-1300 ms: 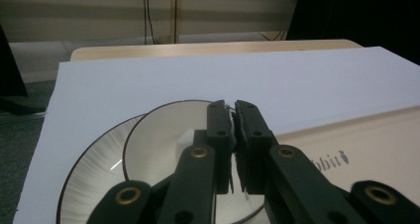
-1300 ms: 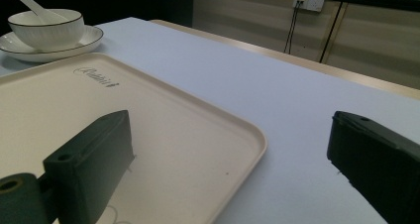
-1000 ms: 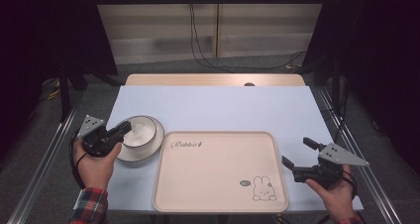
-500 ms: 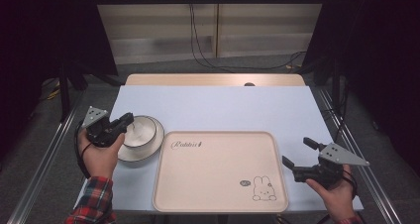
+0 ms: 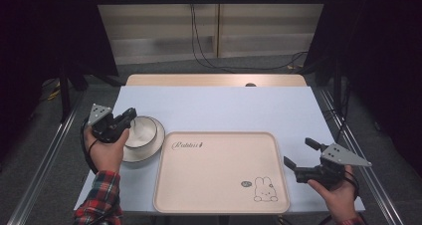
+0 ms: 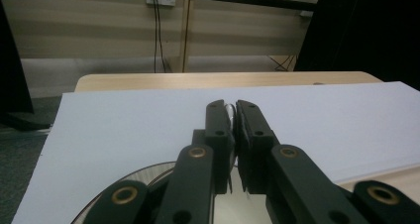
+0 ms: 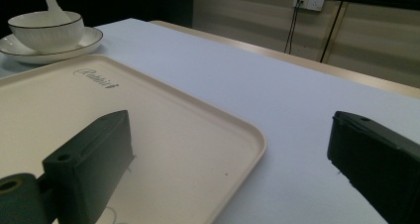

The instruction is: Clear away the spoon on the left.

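Pale blue worktop (image 5: 219,108): left tool (image 5: 130,116) pinches the bowl (image 5: 144,129) rim to shift it off the saucer (image 5: 149,148); right tool (image 5: 298,154) waits spread beside the tray (image 5: 219,185).

A white bowl (image 5: 142,130) with a dark rim, a cream tray (image 5: 219,172) with a rabbit drawing (image 5: 264,189).

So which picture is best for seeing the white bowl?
The right gripper view: the bowl stands whole on its saucer, side on, with a white handle sticking out. In the high view the left gripper covers part of the bowl. The left gripper view catches just a curved rim behind the shut fingers.
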Demonstrator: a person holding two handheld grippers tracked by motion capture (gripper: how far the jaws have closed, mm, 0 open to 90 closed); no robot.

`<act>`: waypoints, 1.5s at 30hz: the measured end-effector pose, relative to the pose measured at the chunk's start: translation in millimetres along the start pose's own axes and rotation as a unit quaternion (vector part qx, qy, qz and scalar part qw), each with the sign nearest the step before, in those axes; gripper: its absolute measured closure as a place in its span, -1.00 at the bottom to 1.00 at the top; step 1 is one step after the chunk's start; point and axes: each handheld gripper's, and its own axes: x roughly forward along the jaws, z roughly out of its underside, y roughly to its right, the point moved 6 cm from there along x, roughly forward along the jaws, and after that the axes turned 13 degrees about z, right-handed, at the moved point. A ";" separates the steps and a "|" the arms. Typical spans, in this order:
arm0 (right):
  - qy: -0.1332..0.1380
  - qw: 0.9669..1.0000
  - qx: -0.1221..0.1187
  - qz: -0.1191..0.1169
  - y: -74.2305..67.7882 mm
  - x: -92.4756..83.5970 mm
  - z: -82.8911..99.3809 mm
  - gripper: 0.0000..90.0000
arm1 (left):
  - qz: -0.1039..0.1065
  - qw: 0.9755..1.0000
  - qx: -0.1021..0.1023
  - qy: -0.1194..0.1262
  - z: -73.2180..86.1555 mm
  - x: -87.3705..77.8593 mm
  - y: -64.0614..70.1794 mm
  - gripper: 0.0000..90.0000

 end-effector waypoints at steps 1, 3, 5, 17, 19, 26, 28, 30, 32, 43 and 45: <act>0.000 1.000 0.000 0.000 0.0 0.0 0.0 -0.93 | 0.000 1.000 0.001 0.001 0.6 0.5 -0.6 0.88; 0.000 1.000 0.001 0.000 0.2 0.1 -0.1 -0.93 | -0.001 1.000 0.000 0.002 2.1 1.4 -1.4 0.88; 0.001 1.000 0.000 -0.003 0.1 0.3 -0.1 -0.93 | 0.001 1.000 0.001 0.002 3.6 2.4 -1.8 0.88; -0.002 1.000 0.000 0.000 0.2 0.7 0.9 -0.93 | -0.005 1.000 -0.001 0.014 9.4 6.2 -7.0 0.88; -0.002 1.000 0.000 0.000 0.1 0.7 0.9 -0.93 | -0.004 1.000 -0.002 0.015 9.9 7.6 -7.2 0.88; -0.003 1.000 0.001 -0.001 1.0 0.7 1.3 -0.93 | -0.001 1.000 -0.009 0.021 11.4 11.6 -7.8 0.88; -0.002 1.000 0.003 0.004 1.8 0.9 1.2 -0.93 | -0.002 1.000 -0.012 0.024 11.7 12.8 -7.5 0.88; -0.002 1.000 0.002 0.004 2.0 1.0 1.4 -0.93 | 0.002 1.000 -0.014 0.026 12.4 13.4 -7.6 0.89; -0.002 1.000 0.002 0.004 1.9 0.9 1.5 -0.93 | 0.005 0.999 -0.021 0.026 12.8 14.2 -6.8 0.89; -0.001 1.000 0.001 0.003 3.0 0.7 1.5 -0.94 | 0.011 0.999 -0.037 0.024 10.2 11.5 -6.4 0.90; -0.002 1.000 0.001 0.002 2.7 0.8 1.6 -0.94 | 0.013 0.999 -0.038 0.025 7.6 9.3 -6.0 0.90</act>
